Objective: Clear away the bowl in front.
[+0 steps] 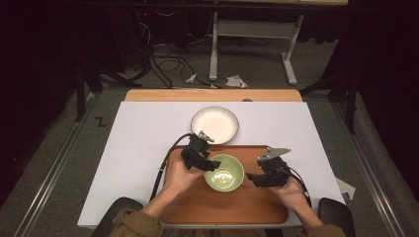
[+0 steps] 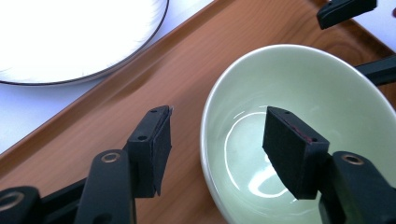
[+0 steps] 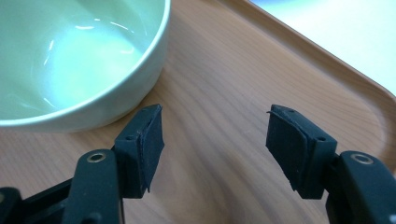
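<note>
A pale green bowl (image 1: 225, 173) (image 2: 303, 93) (image 3: 70, 46) stands upright on a wooden tray (image 1: 222, 210) (image 2: 187, 60) (image 3: 233, 70). My left gripper (image 1: 210, 164) (image 2: 217, 144) is open and straddles the bowl's left rim, one pad inside the bowl and one outside over the tray. Neither pad presses on the rim. My right gripper (image 1: 253, 178) (image 3: 215, 140) is open just to the right of the bowl, low over the bare tray, with nothing between its pads. Its fingertips (image 2: 345, 9) also appear beyond the bowl in the left gripper view.
A white ribbed bowl (image 1: 215, 124) (image 2: 70, 37) sits on the white mat (image 1: 138, 148) just behind the tray. Past the table's far edge are cables (image 1: 163, 64) and a table frame (image 1: 252, 44) on the floor. A person's hands hold both grippers from the near side.
</note>
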Available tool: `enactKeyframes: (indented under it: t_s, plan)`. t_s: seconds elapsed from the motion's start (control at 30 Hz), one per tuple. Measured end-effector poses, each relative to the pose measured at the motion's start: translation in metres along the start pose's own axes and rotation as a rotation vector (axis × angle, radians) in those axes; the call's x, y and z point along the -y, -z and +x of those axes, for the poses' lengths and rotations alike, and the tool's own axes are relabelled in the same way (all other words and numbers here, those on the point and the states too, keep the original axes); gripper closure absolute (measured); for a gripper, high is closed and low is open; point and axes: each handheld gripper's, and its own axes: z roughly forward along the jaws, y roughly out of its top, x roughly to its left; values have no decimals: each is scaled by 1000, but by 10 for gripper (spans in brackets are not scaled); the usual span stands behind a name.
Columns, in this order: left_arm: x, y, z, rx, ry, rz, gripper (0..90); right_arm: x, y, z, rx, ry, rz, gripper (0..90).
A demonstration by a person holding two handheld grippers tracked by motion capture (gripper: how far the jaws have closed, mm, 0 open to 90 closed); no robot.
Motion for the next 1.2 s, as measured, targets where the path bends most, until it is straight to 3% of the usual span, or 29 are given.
enactKeyframes:
  t_s: [0.4, 1.2]
  plan:
    - [-2, 17, 0, -6, -10, -27, 407, 0, 0, 0, -1, 1, 2, 368]
    - [0, 37, 3, -7, 7, -66, 416, 0, 0, 0, -1, -4, 7, 373]
